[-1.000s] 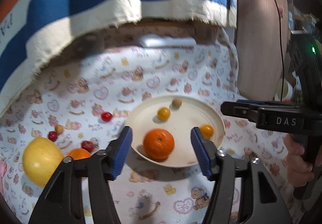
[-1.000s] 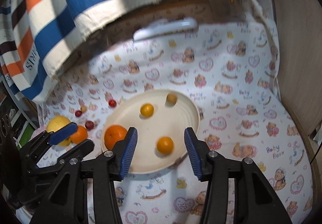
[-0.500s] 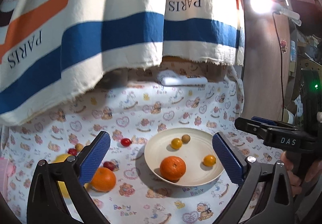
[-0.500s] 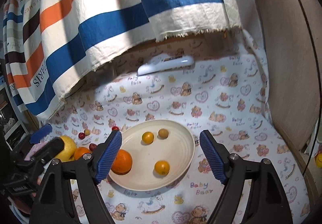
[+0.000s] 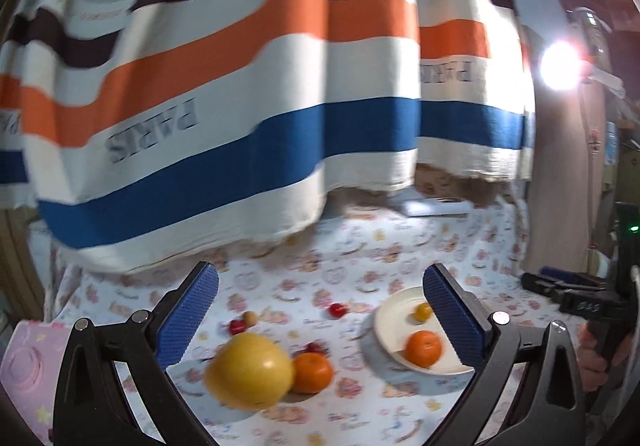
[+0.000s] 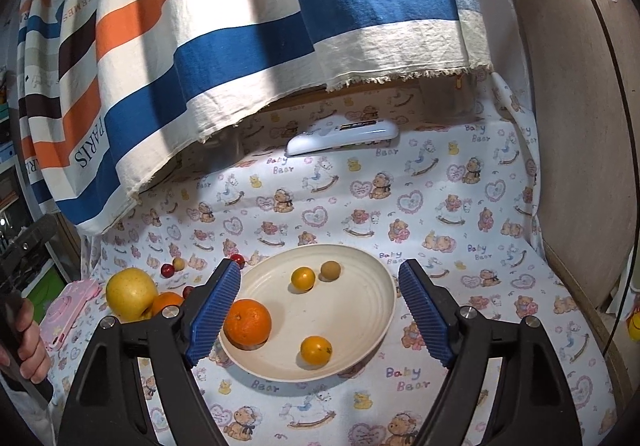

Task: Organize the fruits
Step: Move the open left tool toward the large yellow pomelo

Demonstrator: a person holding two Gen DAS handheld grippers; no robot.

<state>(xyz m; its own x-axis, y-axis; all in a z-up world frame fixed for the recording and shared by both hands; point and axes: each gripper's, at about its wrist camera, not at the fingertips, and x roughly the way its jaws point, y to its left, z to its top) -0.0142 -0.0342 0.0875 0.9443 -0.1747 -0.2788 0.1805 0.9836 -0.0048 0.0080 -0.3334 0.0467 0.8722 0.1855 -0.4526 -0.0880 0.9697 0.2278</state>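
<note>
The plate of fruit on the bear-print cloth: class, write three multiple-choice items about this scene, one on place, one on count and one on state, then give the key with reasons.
1. Where does the big yellow fruit lie?
A. On the plate
B. On the cloth, touching an orange
C. Under the striped towel

2. How many fruits lie on the plate?
A. Two
B. Four
C. Six

3. How does the right gripper stand?
A. Open, holding nothing
B. Shut on an orange
C. Shut on the plate's rim

Key:
1 B: it rests on the cloth beside the plate, against the loose orange.
2 B: a large orange, two small orange fruits and a brown one.
3 A: its blue pads stand wide apart with nothing pressed between them.
</note>
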